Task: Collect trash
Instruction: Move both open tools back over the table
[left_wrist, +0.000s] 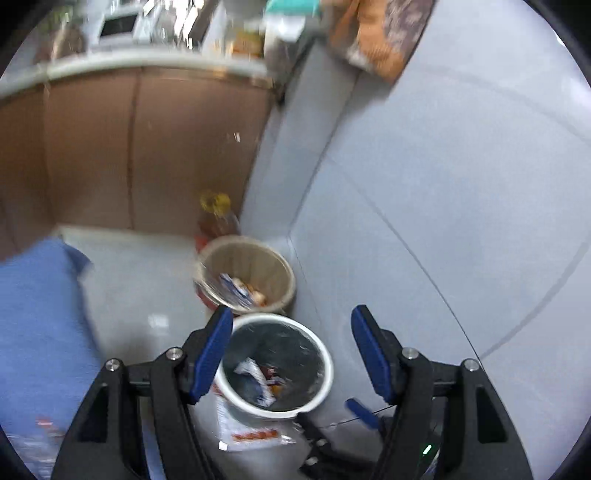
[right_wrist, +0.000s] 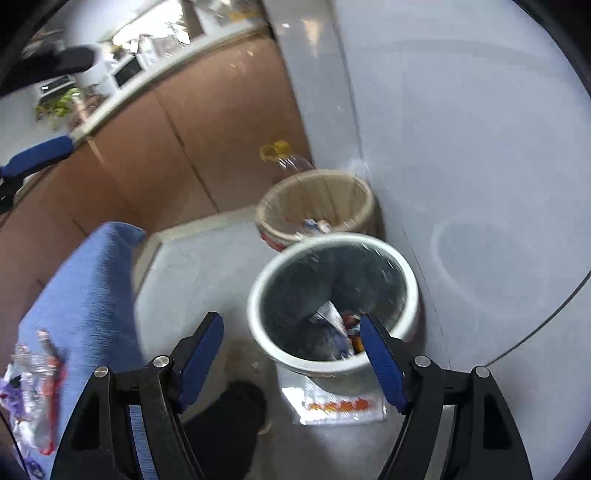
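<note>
Blue pads line both tools, and each stands wide apart with nothing between its fingers. The right tool (right_wrist: 291, 354) hangs over the floor (right_wrist: 207, 266) just in front of a white bin (right_wrist: 258, 325), whose dark liner holds crumpled wrappers (right_wrist: 338, 328). A flat clear wrapper with red print (right_wrist: 340, 406) lies on the floor, touching the foot of that bin. The left tool (left_wrist: 291, 354) hovers above the same white bin (left_wrist: 321, 391). Just behind it, touching or nearly so, stands a beige bin (left_wrist: 284, 266) with more wrappers inside. A blue cushion (right_wrist: 85, 280) at the left carries loose wrappers (right_wrist: 33, 387). Beyond are brown cabinet doors (left_wrist: 147, 147) and a bottle with a yellow cap (left_wrist: 216, 212).
</note>
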